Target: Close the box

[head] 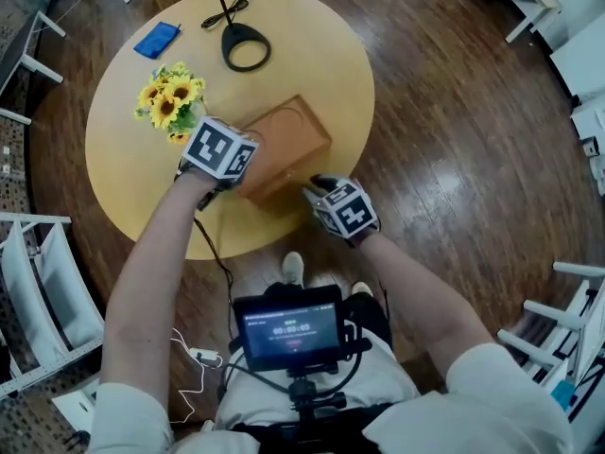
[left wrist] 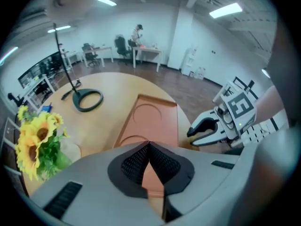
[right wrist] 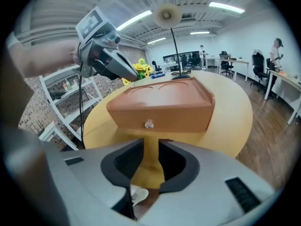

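A brown wooden box (head: pixel 288 145) lies on the round table (head: pixel 123 159) with its lid down flat. Two round recesses mark the lid (left wrist: pixel 155 121), and a small metal knob (right wrist: pixel 149 124) sits on the front face. My left gripper (head: pixel 251 162) is shut, its tips (right wrist: pixel 130 74) resting on the lid's left end with nothing between them (left wrist: pixel 149 147). My right gripper (head: pixel 312 189) hovers at the table's near edge, just in front of the knob side. It is open with an empty gap (right wrist: pixel 150 147), and it also shows in the left gripper view (left wrist: pixel 195 132).
A bunch of sunflowers (head: pixel 170 97) stands just left of the box. A black ring base with a thin stalk (head: pixel 246 47) and a blue flat item (head: pixel 156 39) lie at the table's far side. White racks (head: pixel 38 282) stand on the floor to the left.
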Demonstrator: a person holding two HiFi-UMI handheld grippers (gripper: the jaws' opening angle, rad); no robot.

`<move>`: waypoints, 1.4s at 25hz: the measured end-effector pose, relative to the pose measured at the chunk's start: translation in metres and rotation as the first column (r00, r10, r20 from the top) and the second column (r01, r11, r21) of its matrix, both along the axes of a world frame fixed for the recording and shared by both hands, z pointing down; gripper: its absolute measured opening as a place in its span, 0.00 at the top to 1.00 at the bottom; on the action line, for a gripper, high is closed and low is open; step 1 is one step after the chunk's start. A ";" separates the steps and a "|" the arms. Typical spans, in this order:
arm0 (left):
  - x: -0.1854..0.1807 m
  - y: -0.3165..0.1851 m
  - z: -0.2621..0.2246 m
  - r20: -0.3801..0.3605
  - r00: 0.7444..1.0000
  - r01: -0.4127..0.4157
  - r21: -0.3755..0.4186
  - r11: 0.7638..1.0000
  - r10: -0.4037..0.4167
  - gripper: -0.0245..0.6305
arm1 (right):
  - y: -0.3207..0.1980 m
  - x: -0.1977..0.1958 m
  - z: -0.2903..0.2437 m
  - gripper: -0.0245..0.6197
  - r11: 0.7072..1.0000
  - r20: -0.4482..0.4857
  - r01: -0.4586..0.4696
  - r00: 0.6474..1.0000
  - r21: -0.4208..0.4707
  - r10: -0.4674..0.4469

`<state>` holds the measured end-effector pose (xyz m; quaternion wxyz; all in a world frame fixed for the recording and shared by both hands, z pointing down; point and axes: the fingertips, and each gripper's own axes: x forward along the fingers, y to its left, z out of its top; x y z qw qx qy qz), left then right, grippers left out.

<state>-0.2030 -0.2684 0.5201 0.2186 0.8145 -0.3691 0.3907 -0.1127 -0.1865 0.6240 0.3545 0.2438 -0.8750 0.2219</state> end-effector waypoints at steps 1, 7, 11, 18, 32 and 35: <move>-0.003 0.003 -0.012 -0.024 0.998 0.065 0.047 0.997 -0.064 0.96 | 0.004 0.011 -0.005 0.80 1.000 0.001 0.014 1.000 0.002 -0.014; -0.002 0.087 -0.035 -0.160 0.908 0.413 0.179 0.893 -0.388 0.96 | 0.041 0.089 -0.043 0.80 0.998 0.016 0.064 0.998 0.010 -0.064; 0.024 0.165 -0.029 -0.250 0.796 0.596 0.168 0.785 -0.551 0.96 | 0.065 0.139 -0.066 0.80 0.995 0.048 0.092 0.995 0.026 -0.093; 0.104 0.285 -0.024 -0.295 0.684 0.722 0.150 0.675 -0.667 0.96 | 0.121 0.209 -0.092 0.81 0.986 0.079 0.156 0.984 0.051 -0.159; 0.141 0.383 -0.019 -0.271 0.605 0.795 0.159 0.585 -0.748 0.96 | 0.170 0.251 -0.114 0.81 0.964 0.077 0.243 0.965 0.105 -0.252; 0.144 0.386 -0.020 -0.268 0.603 0.797 0.164 0.582 -0.751 0.96 | 0.173 0.251 -0.117 0.83 0.962 0.081 0.250 0.962 0.113 -0.260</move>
